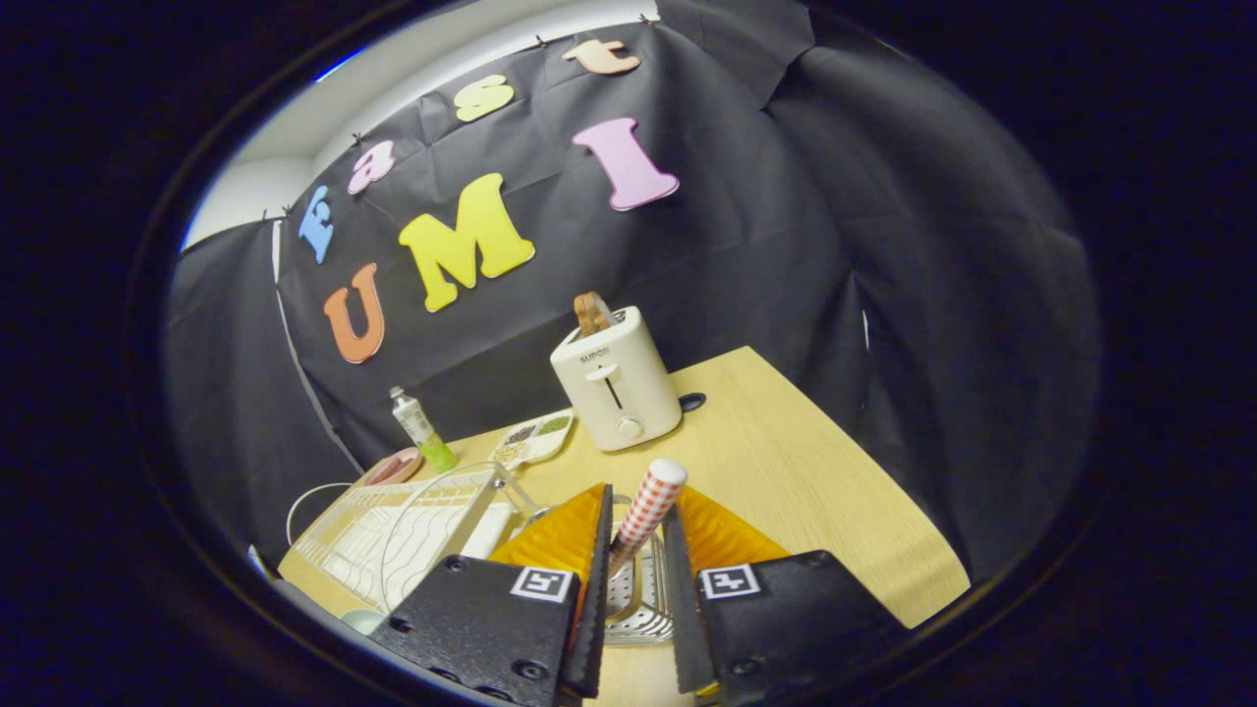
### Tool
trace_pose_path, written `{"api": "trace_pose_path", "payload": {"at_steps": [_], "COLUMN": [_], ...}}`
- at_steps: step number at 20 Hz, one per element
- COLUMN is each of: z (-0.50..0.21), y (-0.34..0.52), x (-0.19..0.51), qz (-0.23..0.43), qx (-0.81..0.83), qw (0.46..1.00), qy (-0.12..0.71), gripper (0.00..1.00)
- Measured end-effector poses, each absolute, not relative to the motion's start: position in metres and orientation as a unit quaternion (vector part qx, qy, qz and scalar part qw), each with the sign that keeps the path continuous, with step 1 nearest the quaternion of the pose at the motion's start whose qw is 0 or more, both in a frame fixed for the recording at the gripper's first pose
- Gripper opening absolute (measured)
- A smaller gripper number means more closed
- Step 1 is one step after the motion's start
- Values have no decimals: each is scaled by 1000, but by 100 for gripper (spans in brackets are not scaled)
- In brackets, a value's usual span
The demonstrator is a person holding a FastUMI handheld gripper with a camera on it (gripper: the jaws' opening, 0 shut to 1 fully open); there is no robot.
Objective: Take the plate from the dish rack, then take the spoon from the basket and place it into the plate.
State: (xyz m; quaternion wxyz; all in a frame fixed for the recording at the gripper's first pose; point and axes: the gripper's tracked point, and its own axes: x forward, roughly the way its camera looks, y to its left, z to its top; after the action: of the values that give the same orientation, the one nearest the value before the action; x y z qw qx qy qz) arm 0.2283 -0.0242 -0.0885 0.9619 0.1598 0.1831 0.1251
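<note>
Claw [636,550] is standing narrowly parted, fingers flanking the checked handle of the spoon [648,511] without clearly pressing it; whether it is gripping, I cannot tell. Spoon is sitting upright in the perforated basket [628,599] just below. Judgement: closing squarely on the handle and lifting straight up is avoiding snagging. Dish rack [403,530] is standing left on the desk [805,481]; toaster [614,388] beyond.
</note>
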Motion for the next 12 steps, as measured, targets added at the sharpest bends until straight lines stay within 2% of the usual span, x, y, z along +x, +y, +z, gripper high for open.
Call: {"api": "trace_pose_path", "payload": {"at_steps": [1,12], "z": [-87,-86], "y": [-23,-25], "x": [229,229], "qz": [129,183], "qx": [166,244], "qw": [959,928], "qy": [187,214], "gripper": [28,8]}}
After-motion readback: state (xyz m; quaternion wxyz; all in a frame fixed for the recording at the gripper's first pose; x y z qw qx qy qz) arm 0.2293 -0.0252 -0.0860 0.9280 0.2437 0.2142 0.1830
